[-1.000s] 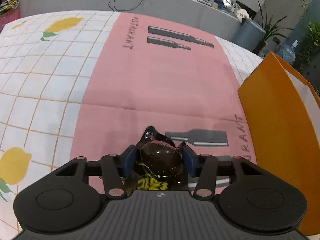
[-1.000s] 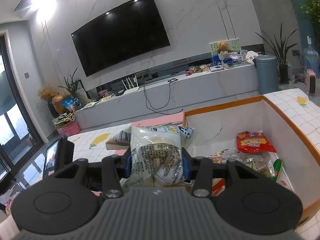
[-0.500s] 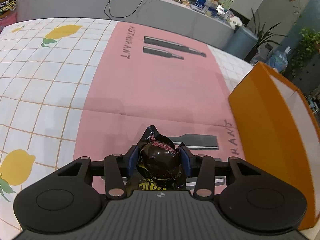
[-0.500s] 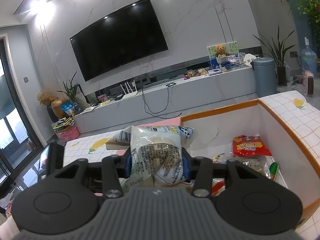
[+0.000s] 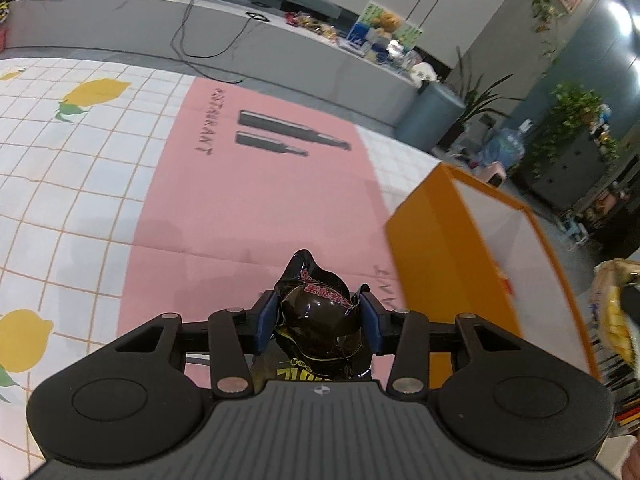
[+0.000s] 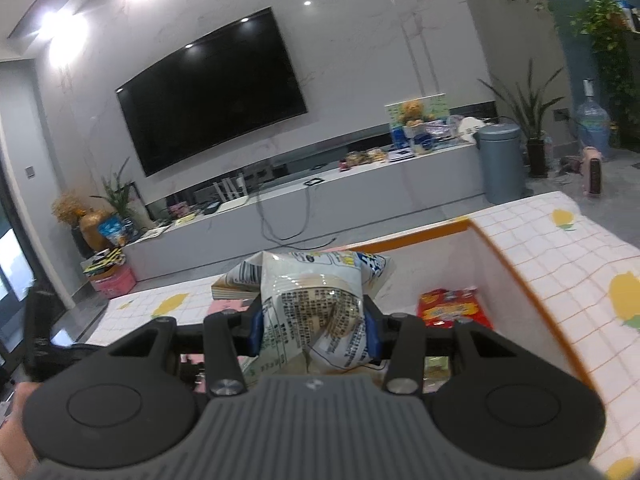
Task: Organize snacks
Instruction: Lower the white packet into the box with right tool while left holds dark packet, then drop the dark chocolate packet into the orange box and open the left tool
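Lemon-print tablecloth (image 5: 72, 184) (pink mat (image 5: 256, 200) over it); left tool (image 5: 319, 320) clamps black packet (image 5: 320, 316), right tool (image 6: 313, 326) white bag (image 6: 316, 312).

Left claw (image 5: 319, 320) with black snack packet (image 5: 320, 316) lifted, tighter squeeze, seemingly nearer orange box (image 5: 448, 256)

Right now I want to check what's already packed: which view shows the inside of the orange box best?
The right wrist view: it looks into the orange box, showing its white interior and a red snack packet. The left wrist view shows mostly the box's orange outer wall, none of its contents.
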Motion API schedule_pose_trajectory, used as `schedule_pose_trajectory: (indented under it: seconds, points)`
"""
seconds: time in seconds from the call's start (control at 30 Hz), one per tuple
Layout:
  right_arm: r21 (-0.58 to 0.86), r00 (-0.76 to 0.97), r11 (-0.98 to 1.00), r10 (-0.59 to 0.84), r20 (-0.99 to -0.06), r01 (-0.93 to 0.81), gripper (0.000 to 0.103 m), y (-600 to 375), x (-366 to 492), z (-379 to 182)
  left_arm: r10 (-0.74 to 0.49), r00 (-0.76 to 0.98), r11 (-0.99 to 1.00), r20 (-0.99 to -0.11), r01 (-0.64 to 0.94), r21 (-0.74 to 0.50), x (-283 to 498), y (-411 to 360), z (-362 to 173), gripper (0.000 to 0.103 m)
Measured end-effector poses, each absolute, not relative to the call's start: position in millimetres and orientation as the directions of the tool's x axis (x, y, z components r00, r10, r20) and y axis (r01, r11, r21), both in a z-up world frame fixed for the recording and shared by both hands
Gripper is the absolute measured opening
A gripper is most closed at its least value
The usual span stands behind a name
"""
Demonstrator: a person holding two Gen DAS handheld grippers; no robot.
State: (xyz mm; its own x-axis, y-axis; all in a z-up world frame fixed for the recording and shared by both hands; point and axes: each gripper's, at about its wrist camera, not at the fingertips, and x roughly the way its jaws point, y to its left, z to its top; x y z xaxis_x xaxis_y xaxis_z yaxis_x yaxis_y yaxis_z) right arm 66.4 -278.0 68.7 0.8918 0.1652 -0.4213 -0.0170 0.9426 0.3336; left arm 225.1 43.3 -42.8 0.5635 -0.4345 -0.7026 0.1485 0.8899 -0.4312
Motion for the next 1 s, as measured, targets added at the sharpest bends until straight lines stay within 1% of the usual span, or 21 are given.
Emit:
schedule_pose_trajectory:
  seconds: [0.17, 0.27, 0.5, 0.6, 0.7, 0.77, 0.83, 0.87, 0.9, 1.0]
  points:
    - [0.34, 0.87, 0.938, 0.115, -0.48, 0.064, 0.045, -307.7, 87.8, 73.2, -0.479, 0.565, 0.866, -0.672, 0.179, -0.467, 224.8, 40.9, -33.8, 0.05]
    - [0.32, 0.827, 0.942, 0.099, -0.554, 0.102, 0.045, -317.1, 110.2, 68.8, -0.497, 0.562, 0.856, -0.661, 0.192, -0.48, 224.3, 40.1, -31.5, 0.05]
    - [0.309, 0.704, 0.946, 0.153, -0.694, 0.1, 0.045, -310.6, 179.8, 36.6, -0.508, 0.558, 0.85, -0.656, 0.204, -0.485, 226.0, 34.7, -31.3, 0.05]
    - [0.266, 0.646, 0.957, 0.13, -0.752, 0.117, 0.045, -301.2, 212.7, 18.3, -0.505, 0.554, 0.853, -0.662, 0.202, -0.481, 226.8, 32.0, -33.6, 0.05]
    - [0.21, 0.623, 0.971, 0.096, -0.777, 0.113, 0.045, -288.3, 237.5, 6.0, -0.503, 0.548, 0.855, -0.668, 0.206, -0.475, 227.4, 30.0, -35.4, 0.05]
    - [0.2, 0.619, 0.976, 0.102, -0.779, 0.09, 0.047, -280.0, 247.8, 0.5, -0.502, 0.545, 0.857, -0.671, 0.211, -0.47, 227.2, 28.9, -35.9, 0.05]
    - [0.181, 0.621, 0.98, 0.092, -0.779, 0.082, 0.068, -274.6, 254.0, -2.1, -0.499, 0.545, 0.86, -0.674, 0.214, -0.464, 227.4, 28.0, -36.2, 0.05]
    - [0.169, 0.625, 0.981, 0.075, -0.777, 0.094, 0.092, -274.4, 253.5, -1.5, -0.499, 0.544, 0.86, -0.675, 0.215, -0.462, 226.8, 27.8, -36.0, 0.05]
    - [0.174, 0.644, 0.979, 0.064, -0.763, 0.109, 0.099, -275.5, 248.1, 0.7, -0.499, 0.543, 0.86, -0.675, 0.218, -0.461, 225.9, 27.9, -35.9, 0.05]
    - [0.256, 0.691, 0.959, 0.105, -0.715, 0.119, 0.099, -284.2, 224.0, 12.6, -0.505, 0.542, 0.858, -0.672, 0.226, -0.462, 223.2, 26.6, -33.0, 0.05]
